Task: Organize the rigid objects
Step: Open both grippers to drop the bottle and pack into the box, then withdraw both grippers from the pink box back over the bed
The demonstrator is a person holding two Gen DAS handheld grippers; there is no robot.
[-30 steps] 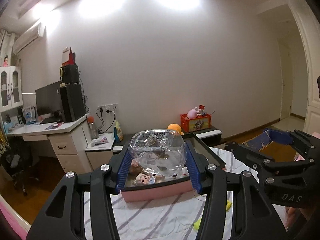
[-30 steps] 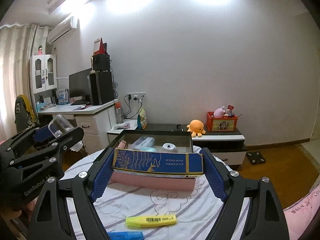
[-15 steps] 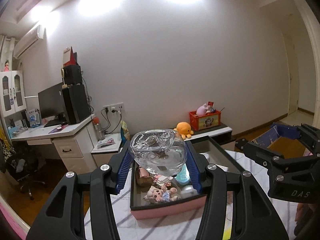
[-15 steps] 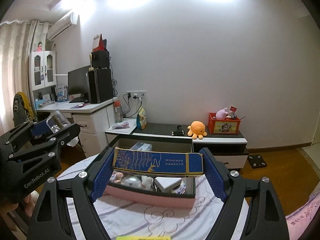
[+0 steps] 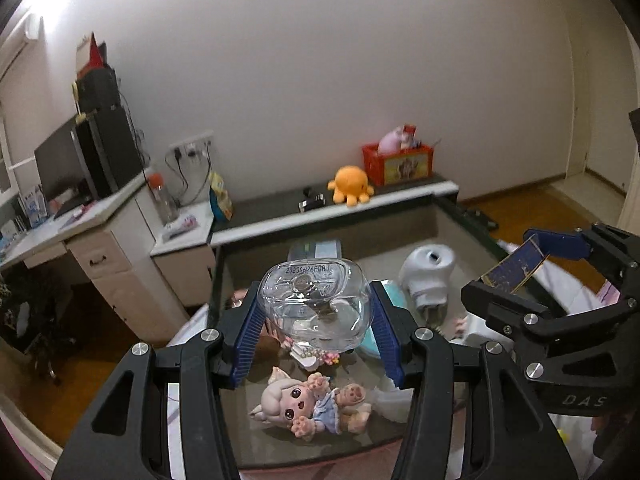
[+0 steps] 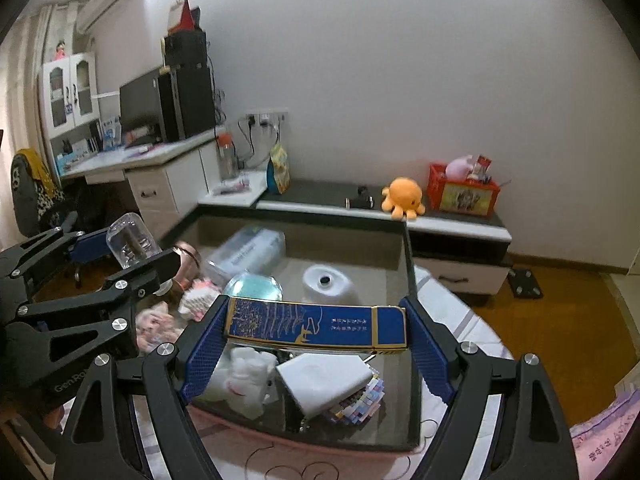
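My left gripper [image 5: 316,332] is shut on a clear plastic bottle [image 5: 314,308] and holds it above the left half of an open storage box [image 5: 460,216]. The bottle also shows in the right wrist view [image 6: 130,244]. My right gripper [image 6: 316,344] is shut on a long blue and gold box [image 6: 316,326], held crosswise above the front of the storage box [image 6: 408,264]. The blue box also shows at the right of the left wrist view [image 5: 514,268]. Inside the storage box lie a doll [image 5: 308,404], a white roll [image 6: 326,282], a white flat box [image 6: 324,380] and other small things.
The storage box stands on a bed with a white striped cover [image 6: 472,320]. Behind it is a low cabinet [image 6: 460,224] with an orange octopus plush [image 6: 402,198] and a red crate [image 6: 464,190]. A desk [image 6: 160,160] with a monitor stands at the left.
Both grippers have moved forward and tilted down over the storage box, each still holding its object. The inside of the box has come into view; the highlighter on the bed has left the view.
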